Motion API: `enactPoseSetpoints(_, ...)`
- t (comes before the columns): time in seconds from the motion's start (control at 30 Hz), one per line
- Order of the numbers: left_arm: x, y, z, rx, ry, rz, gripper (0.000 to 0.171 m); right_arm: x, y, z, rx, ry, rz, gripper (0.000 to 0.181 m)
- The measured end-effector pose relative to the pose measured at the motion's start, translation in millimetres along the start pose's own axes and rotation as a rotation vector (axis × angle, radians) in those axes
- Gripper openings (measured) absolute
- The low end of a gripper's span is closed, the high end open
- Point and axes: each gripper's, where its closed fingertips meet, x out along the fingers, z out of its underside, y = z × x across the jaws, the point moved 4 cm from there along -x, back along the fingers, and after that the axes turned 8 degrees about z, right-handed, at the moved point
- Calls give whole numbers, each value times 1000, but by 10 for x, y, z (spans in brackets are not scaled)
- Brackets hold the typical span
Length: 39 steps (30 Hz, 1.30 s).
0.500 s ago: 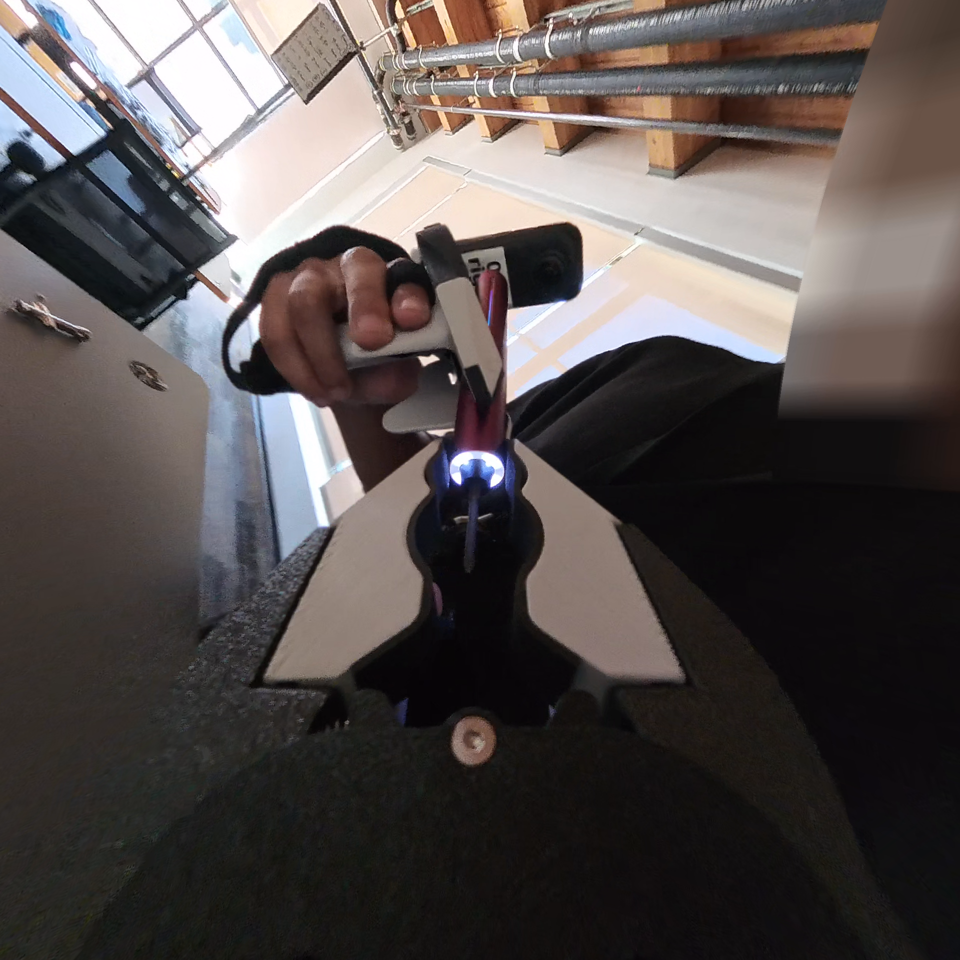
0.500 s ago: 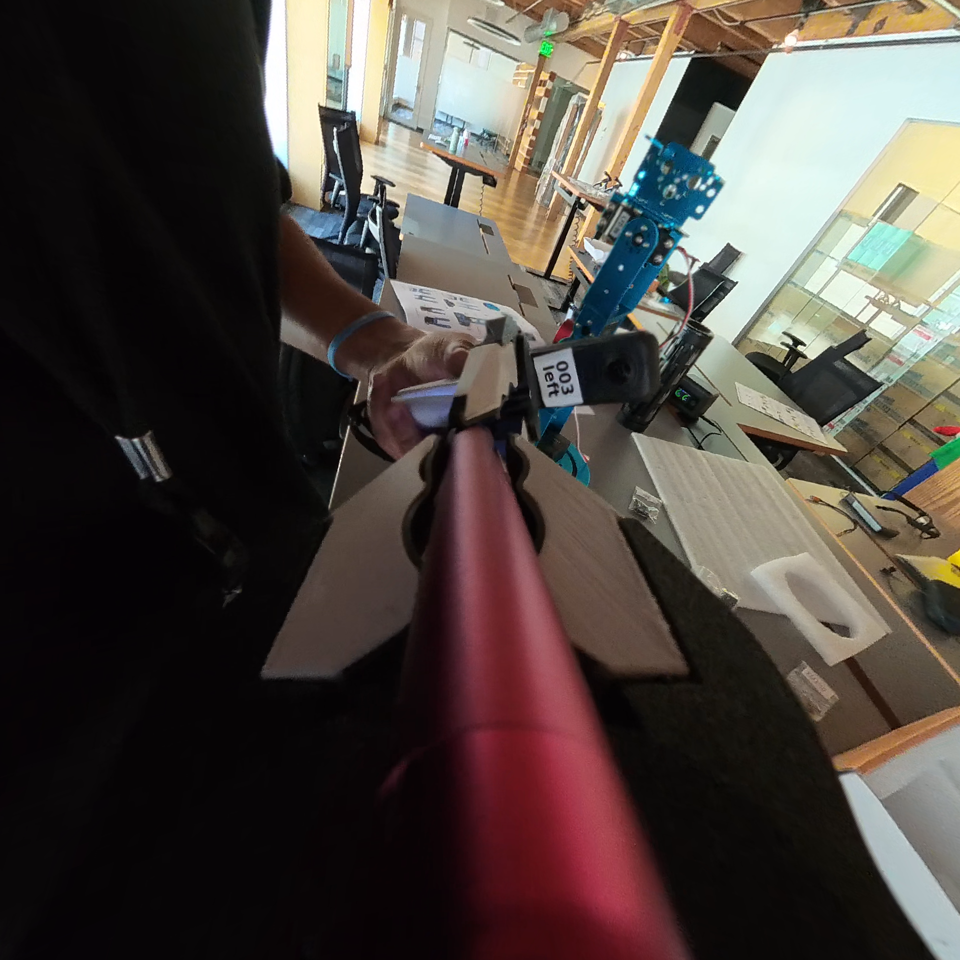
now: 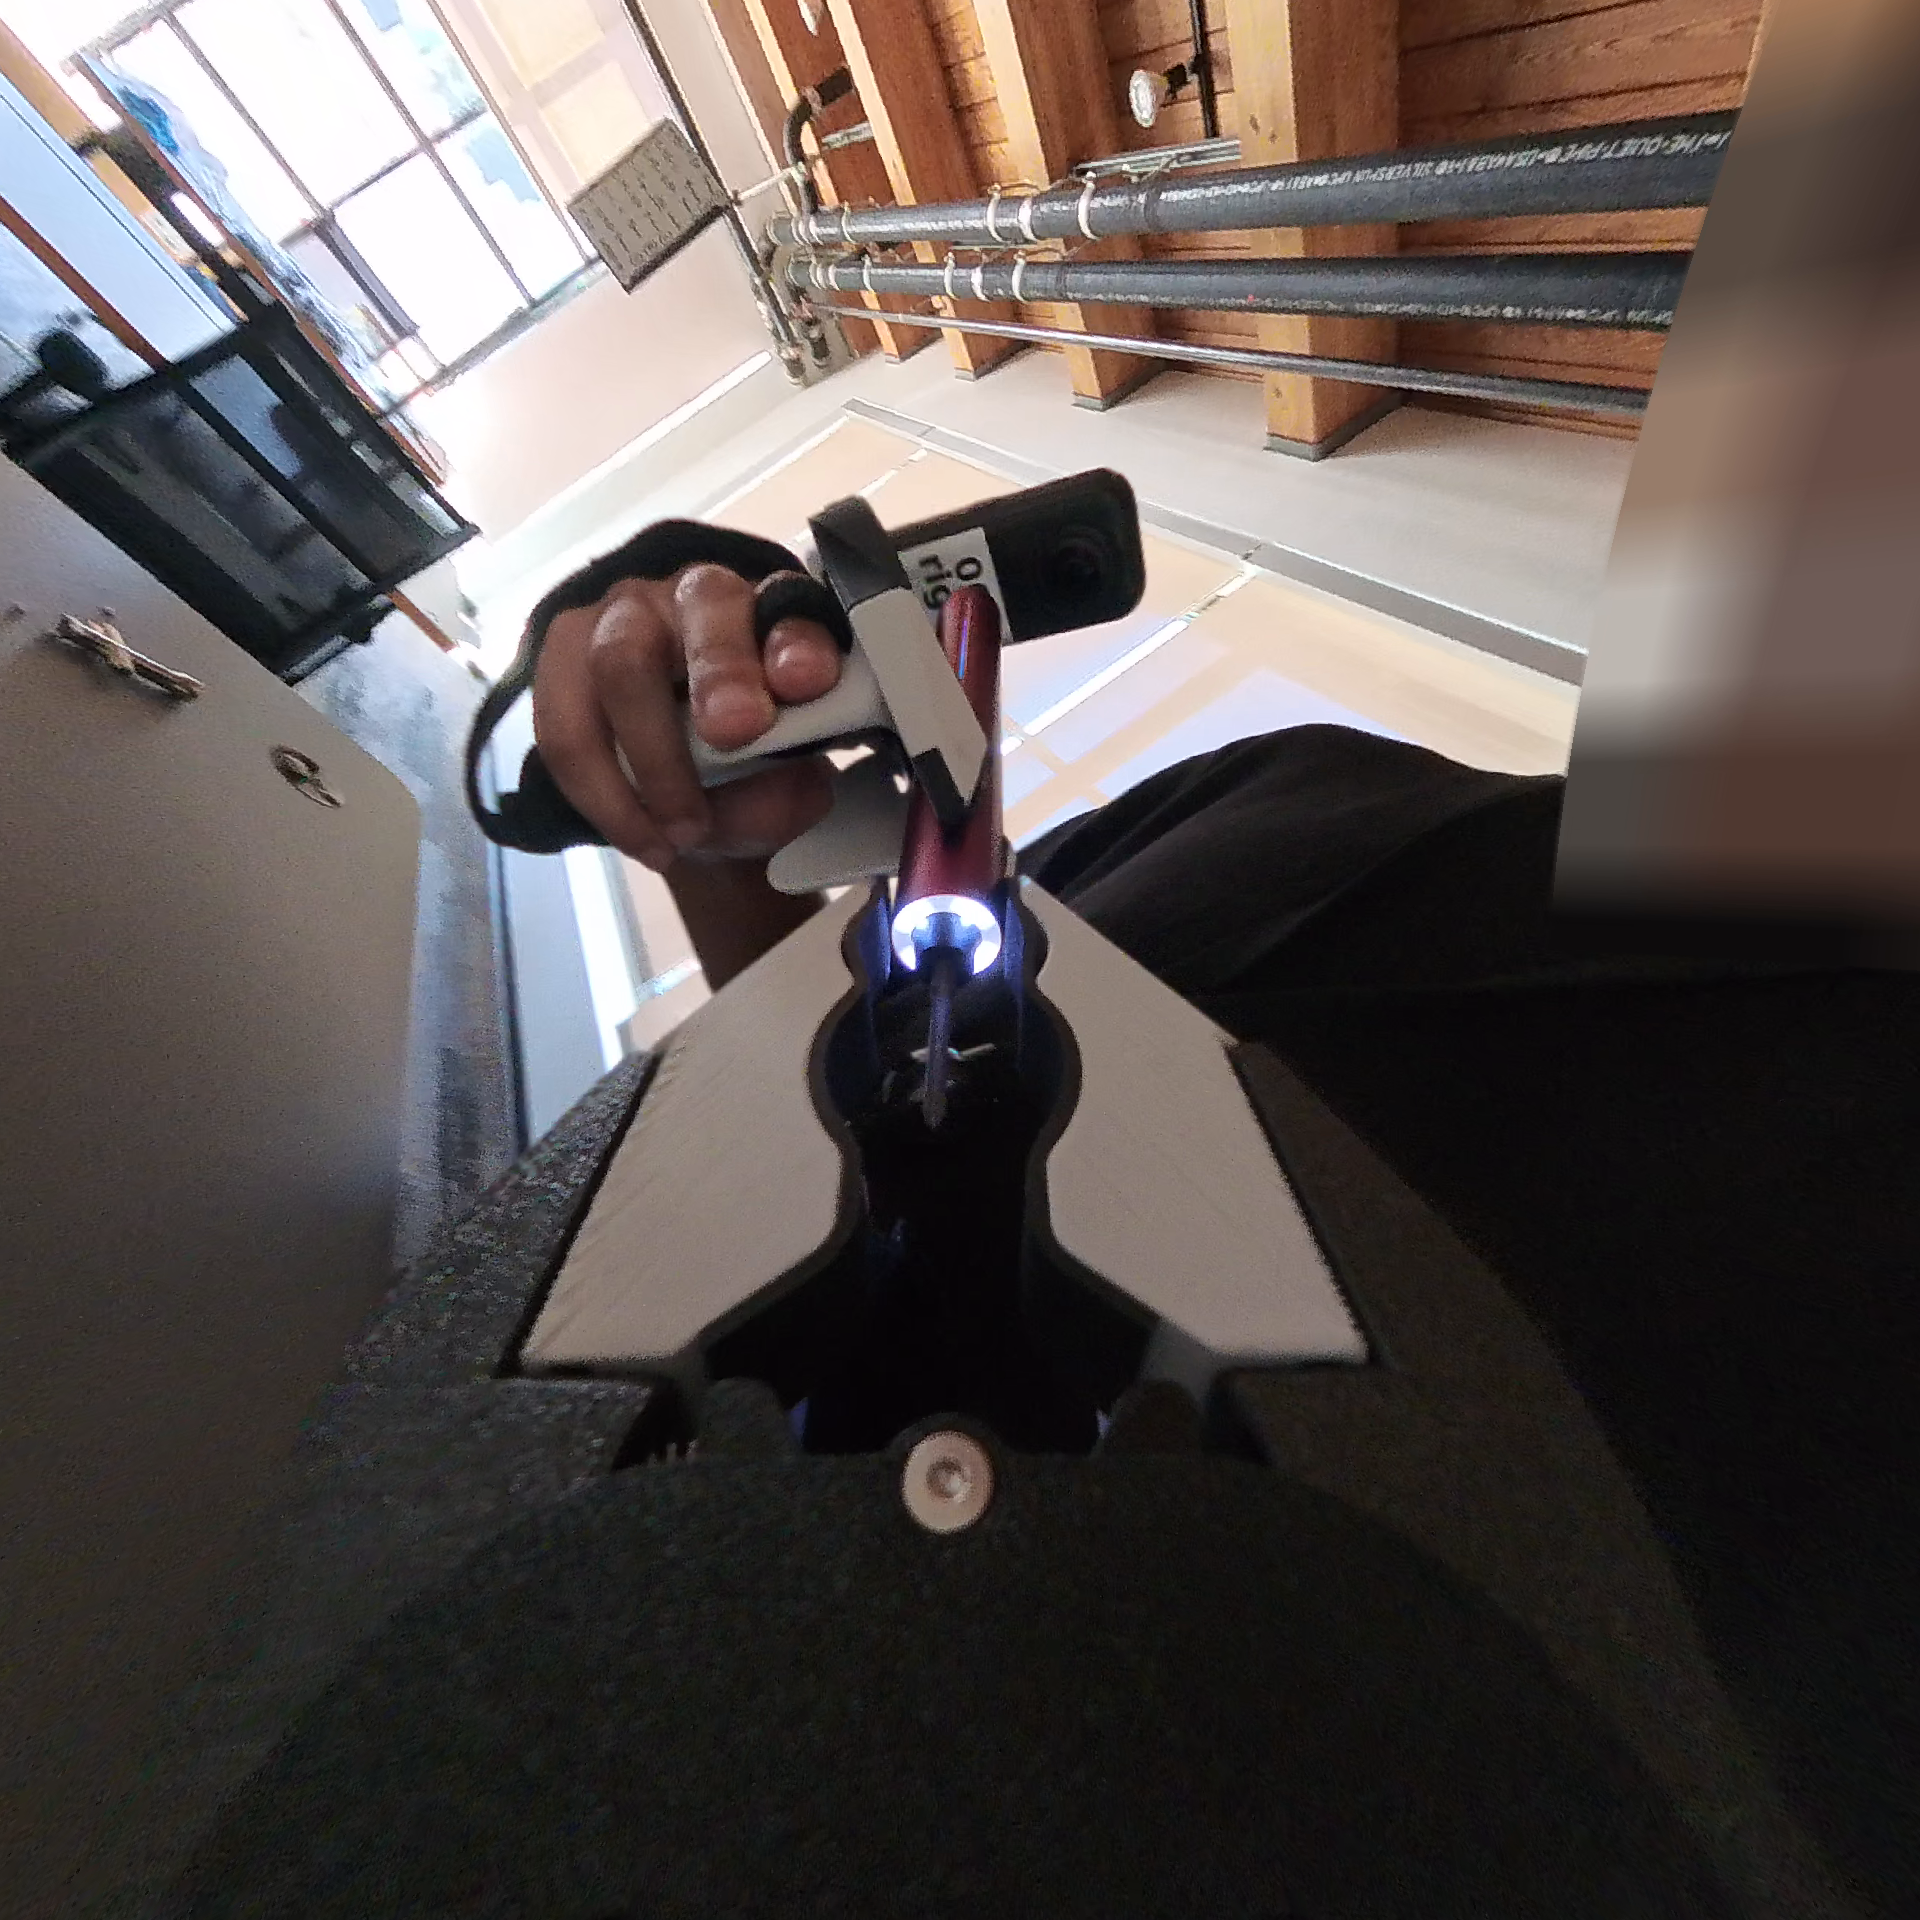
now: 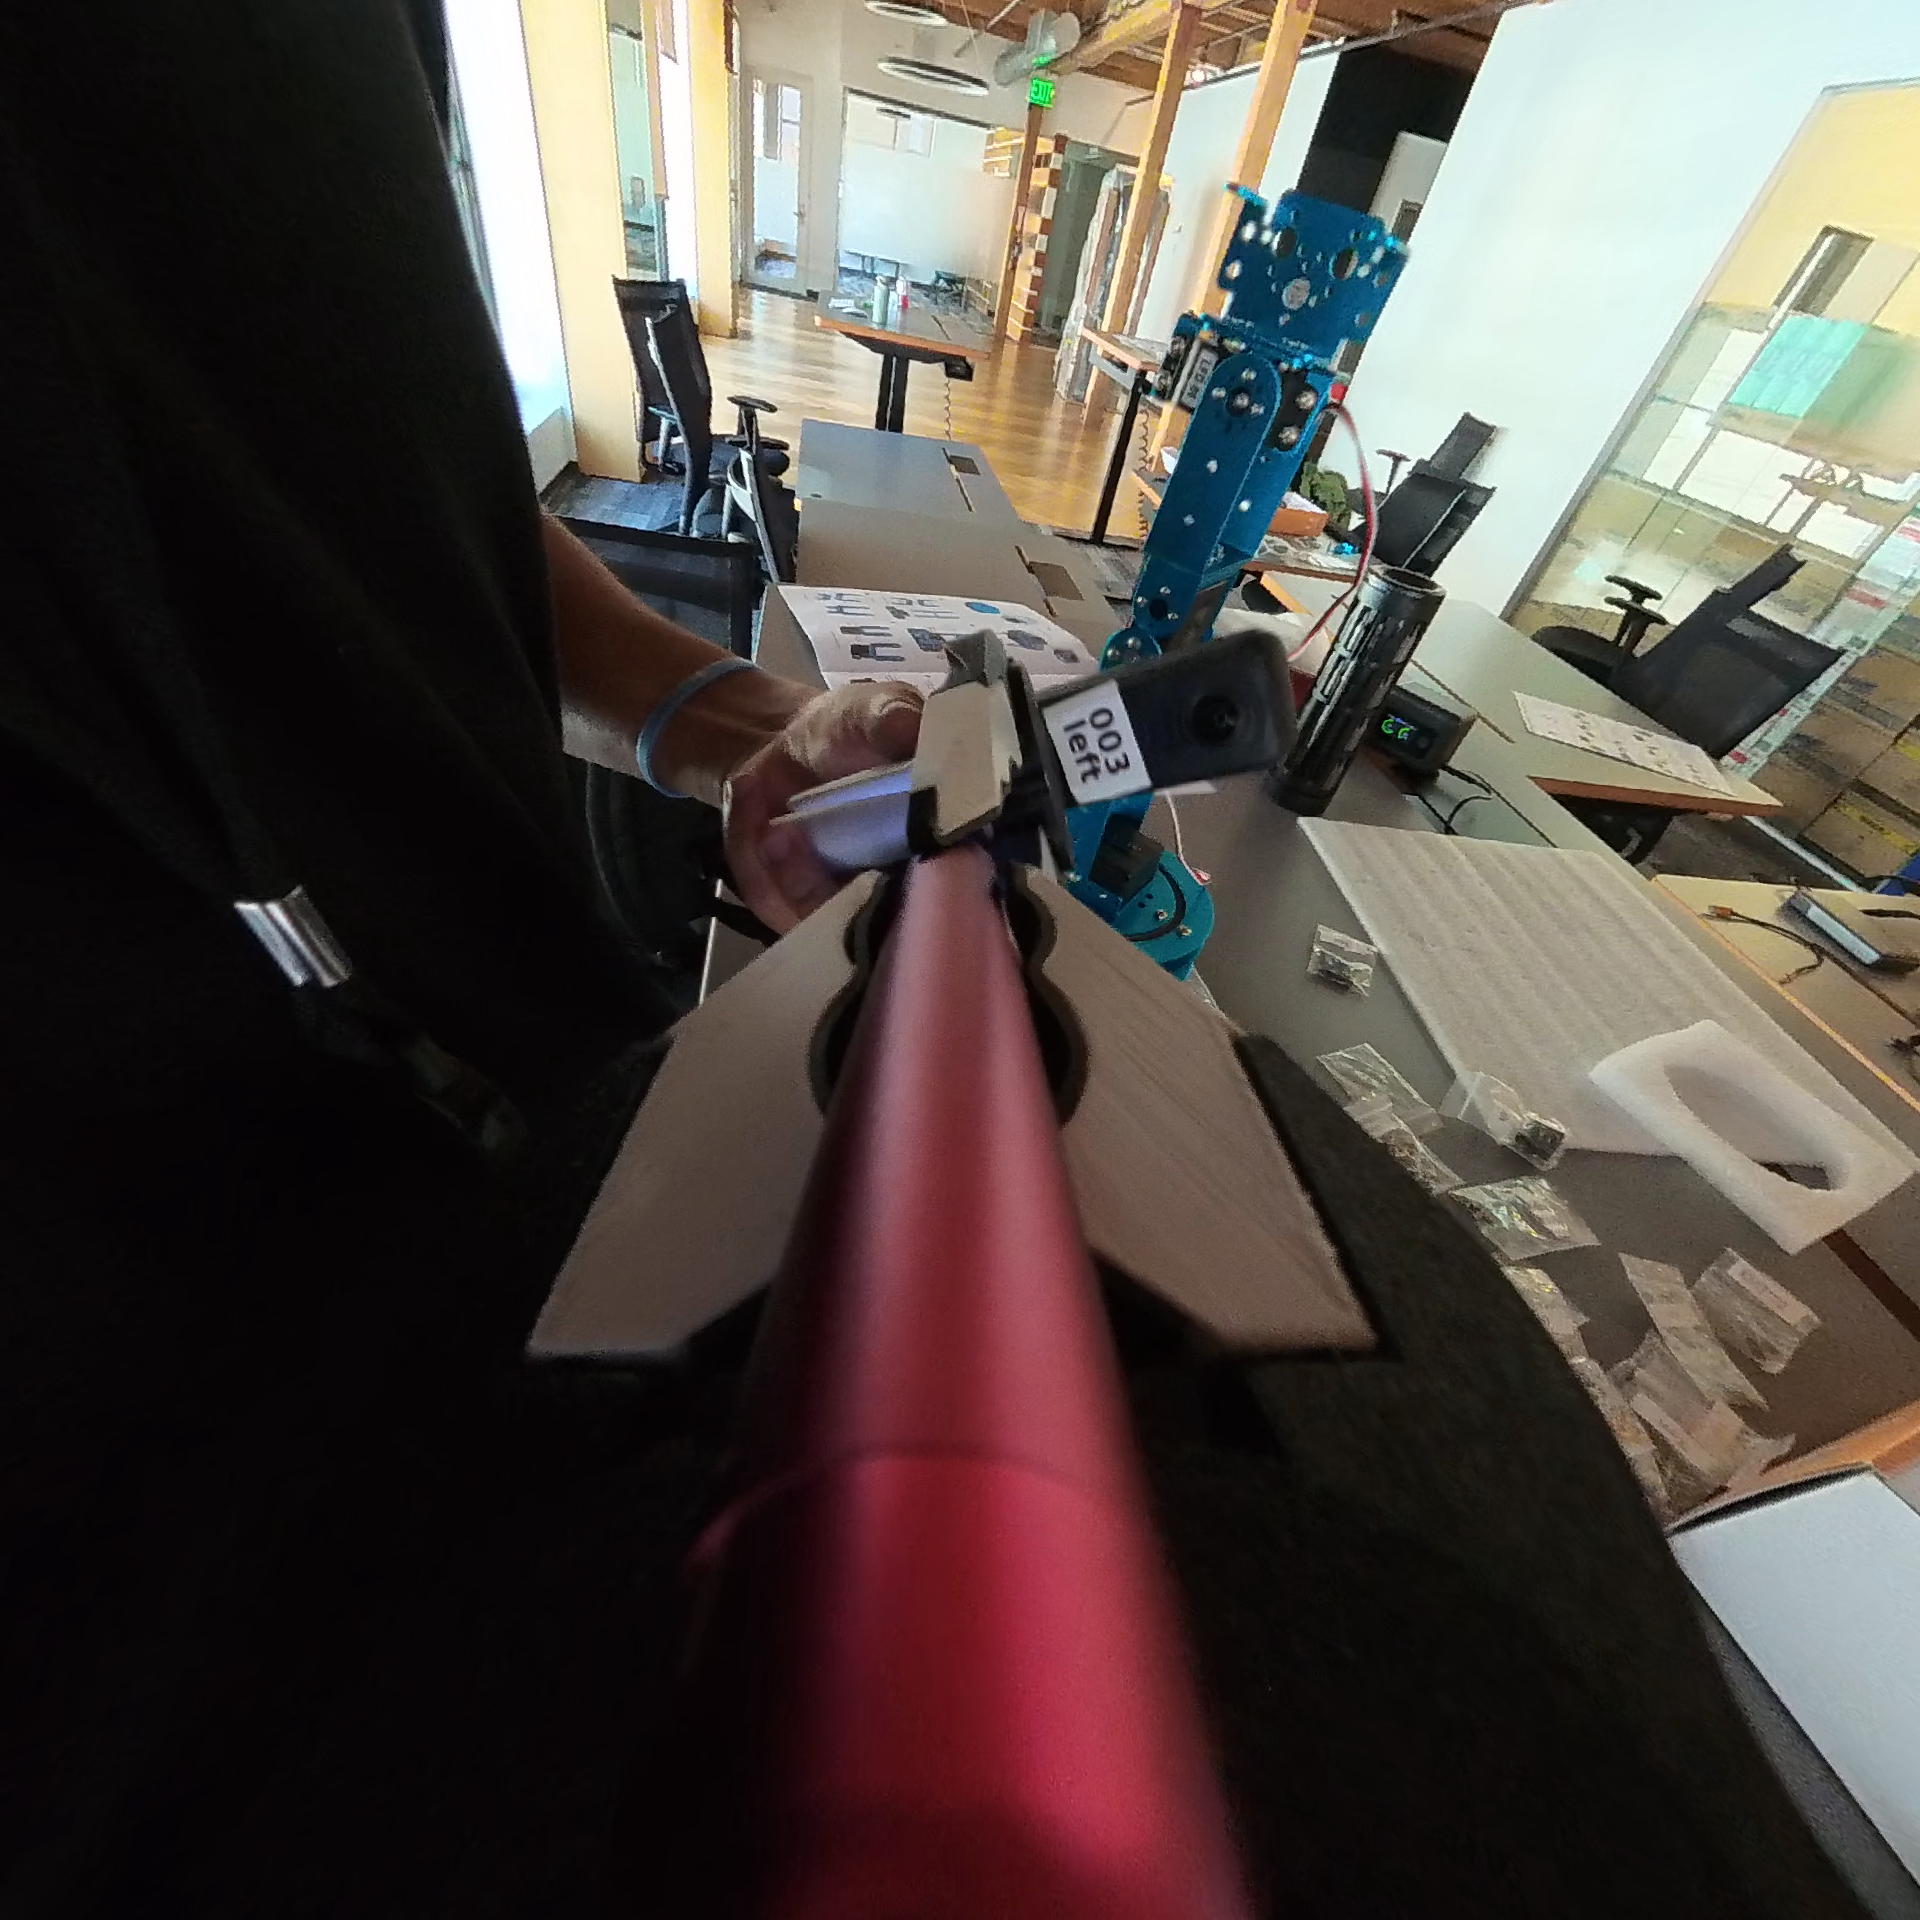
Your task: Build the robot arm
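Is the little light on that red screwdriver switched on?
On: a bright white ring glows around the bit at the tip of the red screwdriver, seen in the left wrist view.

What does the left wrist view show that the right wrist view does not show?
Only the left wrist view shows the lit ring at the screwdriver's front, its thin bit, the grey ceiling pipes and a key.

Only the right wrist view shows the blue robot arm, the white foam sheet, the small parts bags and the instruction sheet.

Both show the red screwdriver clamped in the right gripper, with the left gripper at its tip.
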Motion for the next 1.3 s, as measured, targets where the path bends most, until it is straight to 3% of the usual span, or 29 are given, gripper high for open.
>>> enactPoseSetpoints(0.17, -223, -116, 96, 145, 14, -252, 52, -147, 184, 172, 68, -55, 76, 22)
enactPoseSetpoints(0.37, -552, -291, 471, 319, -31, -639, 48, -25, 540, 1078, 145, -301, 300, 24)
enactPoseSetpoints(0.43, -620, -317, 515, 403, -46, -751, 42, 69, 629, 1397, 182, -451, 373, 23)
enactPoseSetpoints(0.53, -668, -381, 563, 517, -103, -886, 39, 230, 661, 1614, 179, -486, 423, 23)
enactPoseSetpoints(1.3, -703, -714, 412, 703, -254, -1034, 33, 344, 750, 1740, 205, -460, 449, 22)
